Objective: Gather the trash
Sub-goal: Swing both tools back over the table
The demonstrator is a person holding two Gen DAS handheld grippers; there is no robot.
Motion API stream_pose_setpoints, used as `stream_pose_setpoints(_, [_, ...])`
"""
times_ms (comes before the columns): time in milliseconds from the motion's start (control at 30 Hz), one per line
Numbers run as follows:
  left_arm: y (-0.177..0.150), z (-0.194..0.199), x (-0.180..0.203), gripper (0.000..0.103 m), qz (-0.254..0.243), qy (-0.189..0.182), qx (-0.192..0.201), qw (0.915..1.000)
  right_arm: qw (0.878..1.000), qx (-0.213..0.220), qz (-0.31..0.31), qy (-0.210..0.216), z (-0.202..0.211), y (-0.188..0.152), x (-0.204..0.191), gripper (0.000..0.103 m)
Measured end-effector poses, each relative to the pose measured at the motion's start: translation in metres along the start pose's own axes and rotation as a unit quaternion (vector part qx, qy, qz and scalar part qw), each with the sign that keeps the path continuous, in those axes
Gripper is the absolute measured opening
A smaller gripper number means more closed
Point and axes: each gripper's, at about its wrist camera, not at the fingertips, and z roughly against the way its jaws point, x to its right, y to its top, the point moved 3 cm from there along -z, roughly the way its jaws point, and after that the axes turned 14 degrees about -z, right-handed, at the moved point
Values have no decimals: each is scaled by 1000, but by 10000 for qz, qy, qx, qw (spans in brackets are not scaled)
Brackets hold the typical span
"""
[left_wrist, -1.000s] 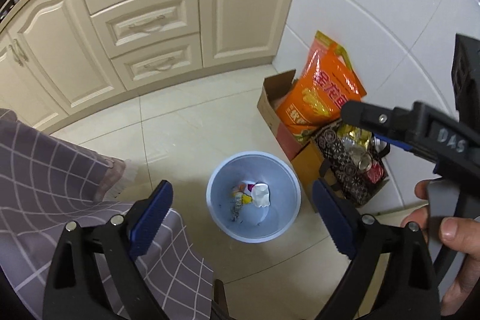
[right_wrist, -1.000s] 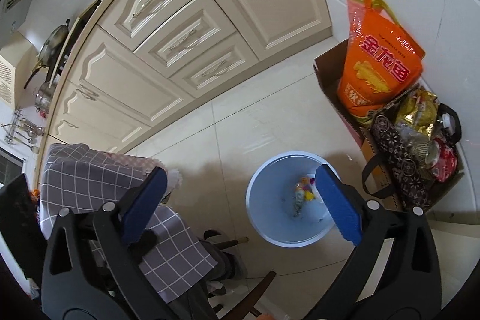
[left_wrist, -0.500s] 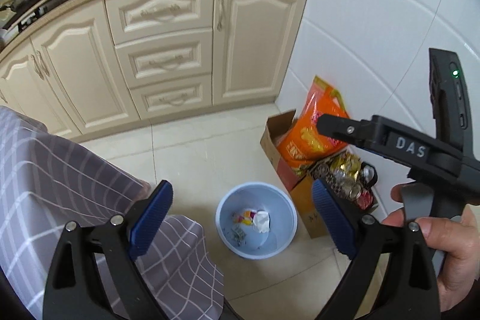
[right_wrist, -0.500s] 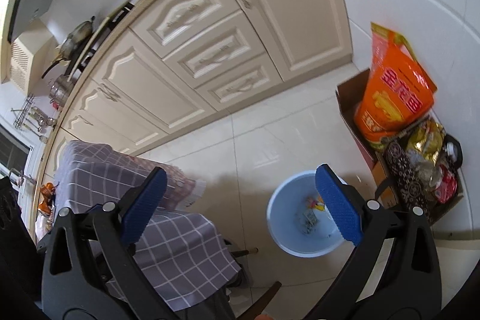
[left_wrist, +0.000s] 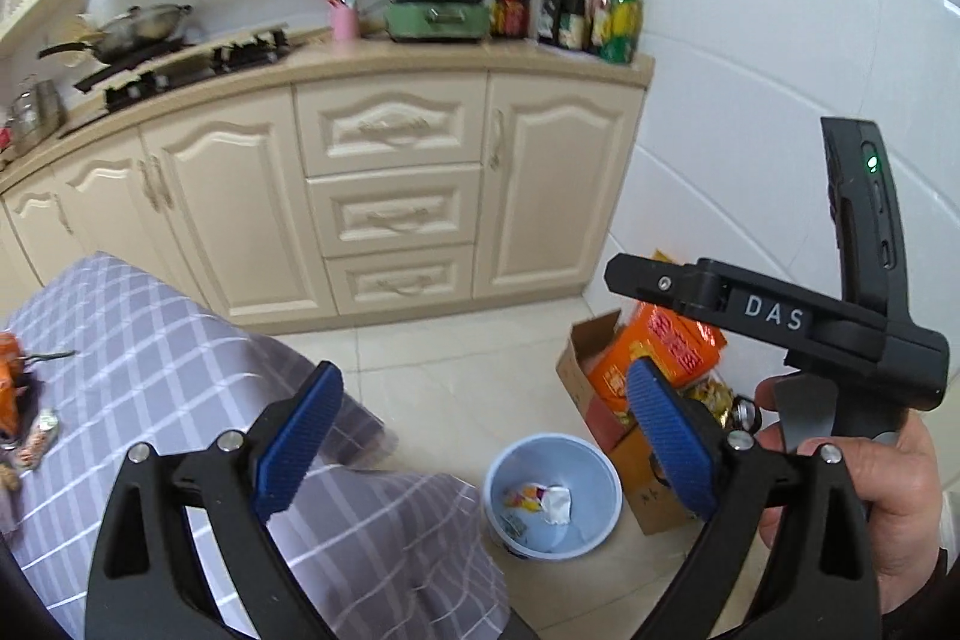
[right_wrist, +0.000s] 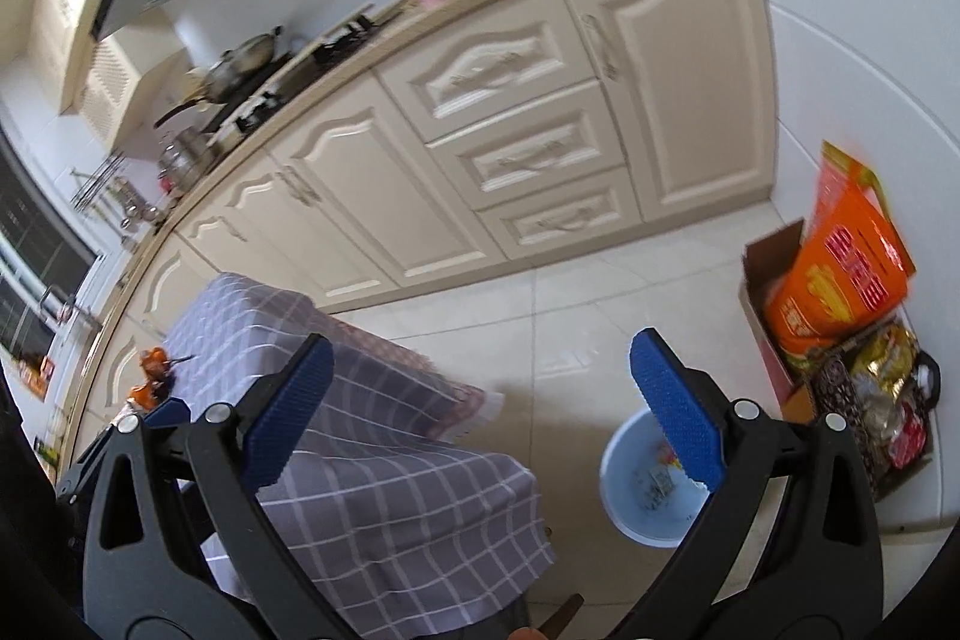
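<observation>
Cream kitchen cabinets [left_wrist: 390, 208] filled the back of both views, and the bench [left_wrist: 180, 400] under its grey checked cloth sat low left. On the floor by the wall, a cardboard box [right_wrist: 774, 304] held an orange bag [right_wrist: 840, 274] with red characters too blurred to read. Beside it stood the pale blue bin [left_wrist: 552, 496], wrappers and a white scrap [left_wrist: 557, 505] of trash inside. Only the left view caught the right tool's [left_wrist: 774, 316] body, lettered "DAS", gripped by the right hand [left_wrist: 870, 484]. The left tool [left_wrist: 480, 442] stood spread wide, holding nothing. The right tool was also wide apart and empty in its own view.
</observation>
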Motion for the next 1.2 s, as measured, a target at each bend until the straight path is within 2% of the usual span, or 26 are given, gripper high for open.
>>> stream_pose_setpoints(267, [-16,78,-54,94,229,653,487,9964,9956,-141,746,547,5,-26,-91,97])
stream_pose_setpoints(467, [-47,126,-109,94,607,1275,591,9882,9861,-417,1313,926,-10,-64,-165,97])
stream_pose_setpoints(567, [-70,147,-140,94,889,1598,566,9815,9808,-583,1540,1044,-21,-85,-195,97])
stream_pose_setpoints(667, [-97,167,-173,94,1155,1959,482,9726,9747,-759,1775,1131,-31,-109,-224,97])
stream_pose_setpoints(767, [-132,184,-208,94,1476,2377,292,9596,9677,-967,2003,1188,-44,-134,-249,97])
stream_pose_setpoints(867, [-165,194,-243,94,1875,2631,61,9464,9612,-1165,2183,1224,-58,-158,-271,97])
stream_pose_setpoints(1000, [-202,202,-281,94,2321,2826,-147,9306,9530,-1362,2392,1269,-73,-185,-293,97])
stream_pose_setpoints(1200, [-233,192,-315,94,2571,3050,-502,9156,9476,-1581,2491,1225,-92,-208,-304,97])
